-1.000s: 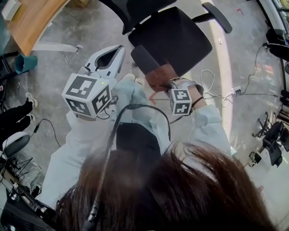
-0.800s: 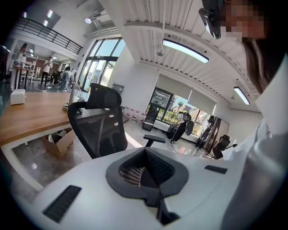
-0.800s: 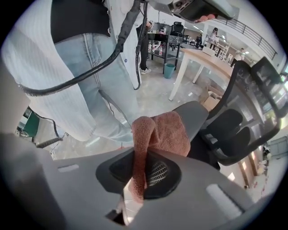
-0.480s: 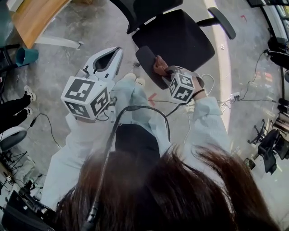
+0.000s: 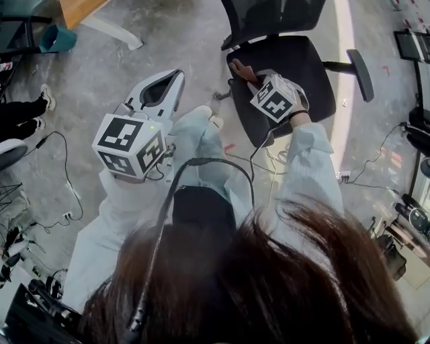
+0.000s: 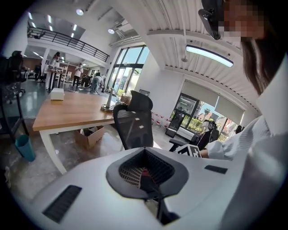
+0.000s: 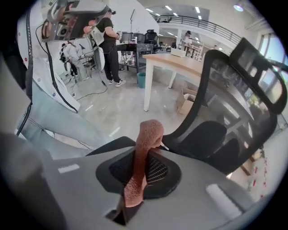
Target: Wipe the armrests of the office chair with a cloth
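Observation:
The black office chair [image 5: 299,64] stands ahead of me at the upper right. My right gripper [image 5: 250,79] is shut on a reddish-brown cloth [image 5: 240,69] and rests at the far end of the chair's near armrest [image 5: 254,126], close to the backrest. The right gripper view has the cloth [image 7: 145,152] standing up between the jaws over that armrest [image 7: 110,146], with the mesh backrest [image 7: 236,99] to the right. The other armrest [image 5: 361,67] is bare. My left gripper [image 5: 176,75] is shut with nothing in it and hovers over the floor, left of the chair.
A wooden desk [image 5: 84,8] and a teal bin [image 5: 57,37] stand at the upper left. Cables [image 5: 67,181] trail on the floor at left, and cables and equipment [image 5: 403,215] lie at right. Another person's shoe [image 5: 47,94] is at the left edge.
The right gripper has slid the cloth along the near armrest away from me toward the backrest. The left gripper has stayed about where it was.

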`<state>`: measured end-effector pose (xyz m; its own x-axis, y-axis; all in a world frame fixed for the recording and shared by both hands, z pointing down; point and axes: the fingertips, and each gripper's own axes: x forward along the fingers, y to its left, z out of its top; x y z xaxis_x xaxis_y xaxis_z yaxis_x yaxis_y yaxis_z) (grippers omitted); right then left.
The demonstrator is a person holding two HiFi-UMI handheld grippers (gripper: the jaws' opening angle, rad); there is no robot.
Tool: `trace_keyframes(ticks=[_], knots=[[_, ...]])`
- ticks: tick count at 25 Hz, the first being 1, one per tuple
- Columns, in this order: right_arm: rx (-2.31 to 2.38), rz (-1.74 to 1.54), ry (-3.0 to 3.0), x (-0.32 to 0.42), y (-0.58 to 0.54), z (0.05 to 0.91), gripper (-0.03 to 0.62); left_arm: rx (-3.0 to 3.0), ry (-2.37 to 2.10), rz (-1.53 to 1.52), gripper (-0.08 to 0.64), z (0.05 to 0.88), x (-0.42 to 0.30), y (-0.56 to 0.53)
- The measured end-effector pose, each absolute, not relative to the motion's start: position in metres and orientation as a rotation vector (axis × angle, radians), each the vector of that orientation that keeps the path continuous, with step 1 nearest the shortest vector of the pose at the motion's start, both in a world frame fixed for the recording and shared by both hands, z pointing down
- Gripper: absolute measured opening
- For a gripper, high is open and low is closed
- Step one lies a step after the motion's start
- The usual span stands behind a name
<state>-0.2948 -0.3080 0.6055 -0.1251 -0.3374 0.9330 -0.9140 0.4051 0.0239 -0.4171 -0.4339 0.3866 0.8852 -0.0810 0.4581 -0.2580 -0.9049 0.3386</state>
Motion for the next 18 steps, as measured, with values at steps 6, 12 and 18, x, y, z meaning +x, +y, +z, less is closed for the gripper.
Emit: trace_keyframes(ticks=[6,12,18], knots=[[0.880,0.680,-1.664,-0.333,-0.340,0.629,0.026,2.634,-0.301,0.620,0.002,0.392,-0.429,-0.455],[0.714,0.723,-1.675,-0.353,-0.310,0.627,0.026,2.642,-0.244,0.618,0.002,0.391,-0.417,-0.441],[0.573,0.769,-1.709,-0.372,-0.254,0.618,0.026,2.647,-0.160,0.612,0.002,0.390,-0.393,-0.425]])
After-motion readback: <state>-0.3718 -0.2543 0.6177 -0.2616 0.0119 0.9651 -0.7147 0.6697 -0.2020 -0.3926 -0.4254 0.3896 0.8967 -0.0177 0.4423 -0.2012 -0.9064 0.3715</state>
